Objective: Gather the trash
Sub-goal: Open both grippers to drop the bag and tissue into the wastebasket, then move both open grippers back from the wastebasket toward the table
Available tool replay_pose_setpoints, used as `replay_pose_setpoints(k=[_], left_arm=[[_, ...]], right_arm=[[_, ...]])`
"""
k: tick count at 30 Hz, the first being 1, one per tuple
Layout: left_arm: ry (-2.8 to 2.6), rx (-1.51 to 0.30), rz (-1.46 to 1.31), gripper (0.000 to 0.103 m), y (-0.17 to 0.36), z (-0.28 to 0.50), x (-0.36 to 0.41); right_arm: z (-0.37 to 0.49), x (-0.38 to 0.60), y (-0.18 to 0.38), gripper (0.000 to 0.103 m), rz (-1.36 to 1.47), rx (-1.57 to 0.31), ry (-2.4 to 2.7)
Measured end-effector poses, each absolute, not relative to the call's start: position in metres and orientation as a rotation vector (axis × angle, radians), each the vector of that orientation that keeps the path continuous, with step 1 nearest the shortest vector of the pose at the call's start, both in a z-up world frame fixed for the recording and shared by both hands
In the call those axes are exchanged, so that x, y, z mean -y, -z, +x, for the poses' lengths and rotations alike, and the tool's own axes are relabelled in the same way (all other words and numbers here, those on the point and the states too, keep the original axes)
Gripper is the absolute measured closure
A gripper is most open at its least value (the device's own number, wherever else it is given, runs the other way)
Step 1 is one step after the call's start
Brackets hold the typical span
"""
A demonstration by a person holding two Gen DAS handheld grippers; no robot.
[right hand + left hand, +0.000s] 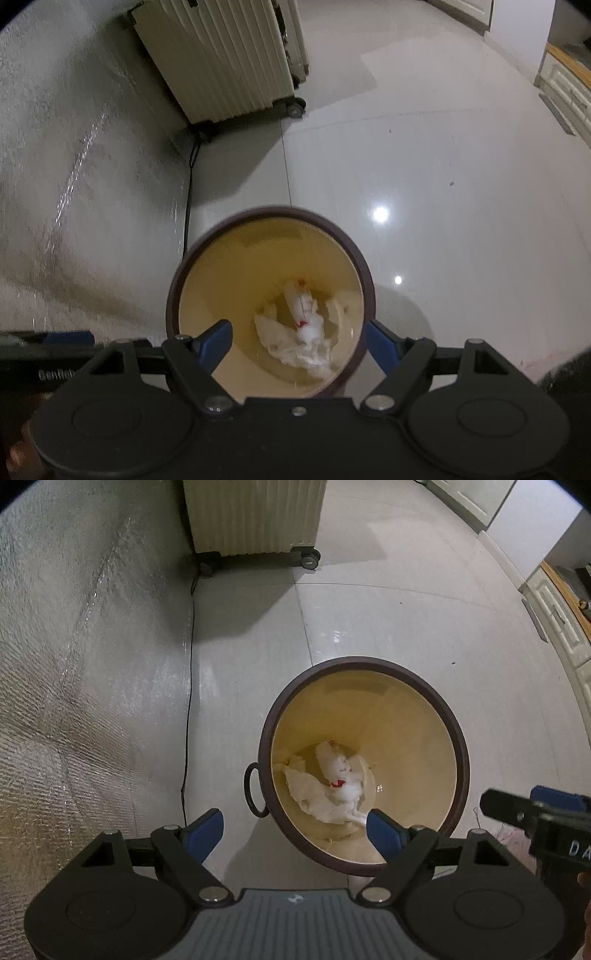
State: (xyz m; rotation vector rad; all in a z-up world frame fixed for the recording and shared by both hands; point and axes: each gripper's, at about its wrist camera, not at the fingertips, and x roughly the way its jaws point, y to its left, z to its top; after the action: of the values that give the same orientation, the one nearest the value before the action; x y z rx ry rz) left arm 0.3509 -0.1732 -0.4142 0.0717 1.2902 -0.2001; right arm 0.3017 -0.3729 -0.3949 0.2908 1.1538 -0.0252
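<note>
A round bin with a dark brown rim (461, 738) (177, 288) and a yellow inside stands on the tiled floor. At its bottom lie crumpled white tissues and a white wad with a red spot (334, 779) (303, 325). My left gripper (295, 829) hangs open above the bin's left edge, nothing between its blue pads. My right gripper (297, 341) is open right over the bin's mouth, also with nothing in it. The right gripper's black body (535, 812) shows at the right edge of the left wrist view.
A cream ribbed suitcase on wheels (255, 517) (221, 59) stands against the silvery wall (74, 664). A thin black cable (188, 709) runs down along the wall's foot. White cabinets (554, 620) line the far right. A small ring handle (253, 788) sticks out of the bin's left side.
</note>
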Motion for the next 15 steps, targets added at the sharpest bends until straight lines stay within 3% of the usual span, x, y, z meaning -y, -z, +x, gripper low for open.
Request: replay_pose_setpoints(k=[5, 12, 15], left_arm=[[0.202, -1.275, 0.073, 0.014, 0.406, 0.349, 0.174], [0.182, -1.251, 0.092, 0.010, 0.391, 0.335, 0.170], [0.177, -1.237, 0.096, 0.004, 0.383, 0.329, 0.168]], right_arm=[[0.289, 0.378, 0.394, 0.022, 0.303, -1.177, 0.028], [0.278, 0.386, 0.381, 0.010, 0.330, -1.170, 0.042], [0.276, 0.385, 0.374, 0.005, 0.311, -1.150, 0.046]])
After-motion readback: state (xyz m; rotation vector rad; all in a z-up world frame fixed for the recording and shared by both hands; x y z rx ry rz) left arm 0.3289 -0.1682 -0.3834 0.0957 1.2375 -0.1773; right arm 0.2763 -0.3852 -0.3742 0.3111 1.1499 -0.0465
